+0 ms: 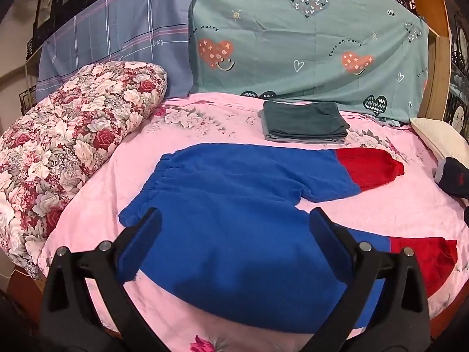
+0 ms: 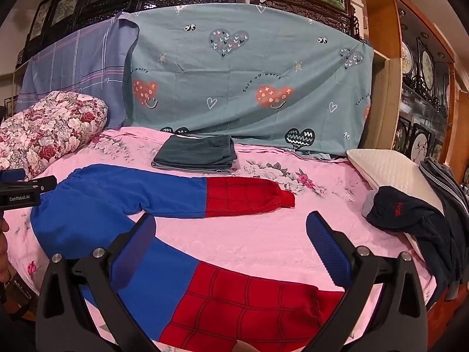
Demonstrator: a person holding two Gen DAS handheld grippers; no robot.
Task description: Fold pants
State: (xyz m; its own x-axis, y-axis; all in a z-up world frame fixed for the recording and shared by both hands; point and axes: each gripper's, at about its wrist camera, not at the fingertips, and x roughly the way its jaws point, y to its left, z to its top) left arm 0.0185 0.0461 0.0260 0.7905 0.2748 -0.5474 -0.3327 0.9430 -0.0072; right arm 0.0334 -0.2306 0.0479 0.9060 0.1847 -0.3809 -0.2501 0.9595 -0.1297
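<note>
blue and red pants (image 1: 234,193) spread flat on a pink floral bedcover (image 1: 337,208), filling the middle of the left wrist view: waistband at centre left, two legs running to the right, red cuffs at the right edge, legs apart in a v. left gripper (image 1: 234,226) at the bottom of that frame, jaws spread wide, holding nothing, hovering over the blue seat of the pants. in the right wrist view, right gripper (image 2: 230,234) at the bottom centre, jaws likewise wide apart and empty, above the near leg where blue meets red web-patterned cloth, pink cover showing between the fingers. folded dark green garment (image 1: 304,120) just beyond the far leg, upper centre. rolled floral quilt (image 1: 73,135) at the left. teal sheet with hearts (image 1: 293,29) draped upright across the top, blue plaid sheet (image 1: 117,38) beside it at upper left. cream pillow (image 2: 387,170) at the right with dark clothes (image 2: 410,217) lying on it
</note>
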